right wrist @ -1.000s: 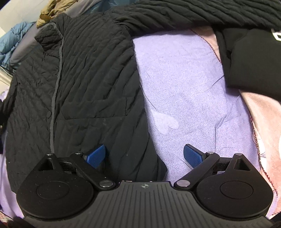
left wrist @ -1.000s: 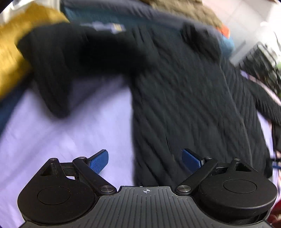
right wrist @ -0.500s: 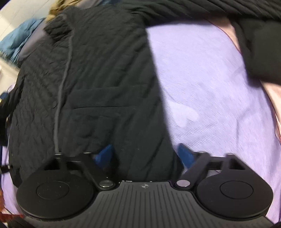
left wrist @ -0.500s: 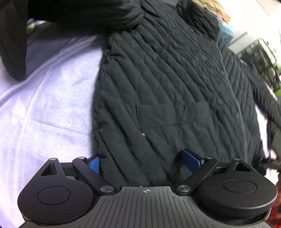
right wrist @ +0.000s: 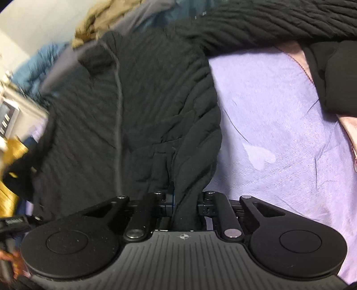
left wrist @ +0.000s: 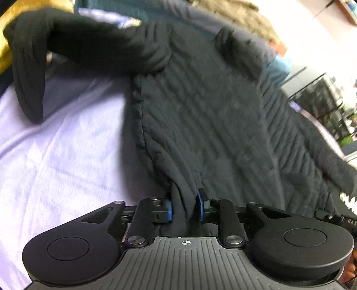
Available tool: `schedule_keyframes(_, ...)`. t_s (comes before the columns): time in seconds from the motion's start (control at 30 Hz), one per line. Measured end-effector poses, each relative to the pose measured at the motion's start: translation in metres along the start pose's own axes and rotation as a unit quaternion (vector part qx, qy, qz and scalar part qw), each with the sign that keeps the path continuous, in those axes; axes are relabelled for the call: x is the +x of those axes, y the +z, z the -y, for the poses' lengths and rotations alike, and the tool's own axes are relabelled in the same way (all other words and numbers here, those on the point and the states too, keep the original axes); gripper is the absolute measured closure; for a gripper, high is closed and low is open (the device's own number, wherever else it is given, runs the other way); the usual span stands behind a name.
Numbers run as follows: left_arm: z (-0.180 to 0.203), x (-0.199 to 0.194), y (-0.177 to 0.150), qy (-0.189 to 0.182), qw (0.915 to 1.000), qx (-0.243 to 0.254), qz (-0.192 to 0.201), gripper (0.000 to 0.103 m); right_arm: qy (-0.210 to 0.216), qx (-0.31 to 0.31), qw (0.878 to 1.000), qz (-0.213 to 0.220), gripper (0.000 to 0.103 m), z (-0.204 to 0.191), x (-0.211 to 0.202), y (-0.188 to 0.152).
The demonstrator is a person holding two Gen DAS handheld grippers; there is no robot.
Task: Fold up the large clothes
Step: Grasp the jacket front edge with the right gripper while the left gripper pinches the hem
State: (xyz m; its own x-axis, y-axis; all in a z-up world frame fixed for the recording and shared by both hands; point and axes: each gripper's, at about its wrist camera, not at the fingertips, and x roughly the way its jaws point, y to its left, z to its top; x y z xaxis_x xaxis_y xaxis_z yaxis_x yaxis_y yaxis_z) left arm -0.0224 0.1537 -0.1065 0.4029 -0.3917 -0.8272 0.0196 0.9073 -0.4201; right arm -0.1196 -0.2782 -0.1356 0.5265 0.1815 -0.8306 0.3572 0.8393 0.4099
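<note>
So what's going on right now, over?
Left tool shut on the black jacket hem. Right tool shut on the hem too. Jacket spread on the purple sheet, both sleeves still out. Other clothes piled close by.

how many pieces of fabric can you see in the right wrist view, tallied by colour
black: 2, the quilted jacket and a smooth black garment
lavender: 1, the bed sheet
pink: 1, a blanket
blue: 1, a puffy garment
olive: 1, a crumpled garment
yellow: 1, a cloth
total: 7
</note>
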Motion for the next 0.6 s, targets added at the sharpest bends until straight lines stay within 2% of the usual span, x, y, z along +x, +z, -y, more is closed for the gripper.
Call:
schedule_keyframes(0.17, 0.024, -0.051, 0.012, -0.036, 0.9974, 0.015, 0.059, 0.046, 0.035, -0.025, 0.998, 0.044, 0.089, -0.017, -0.040, 0.011)
schedule_keyframes(0.3, 0.042, -0.087, 0.002, -0.048, 0.9947, 0.057, 0.071, 0.046, 0.044, -0.047, 0.994, 0.087, 0.090, -0.026, -0.080, 0.019)
schedule_keyframes(0.4, 0.046, -0.094, -0.021, -0.030, 0.9954, 0.077, 0.047, 0.047, 0.050, -0.075, 0.991, 0.099, 0.090, -0.030, -0.105, 0.014)
schedule_keyframes(0.6, 0.009, -0.070, -0.094, 0.034, 0.9983, 0.037, -0.031, 0.047, 0.032, -0.079, 0.995, 0.060, 0.090, -0.015, -0.114, -0.018)
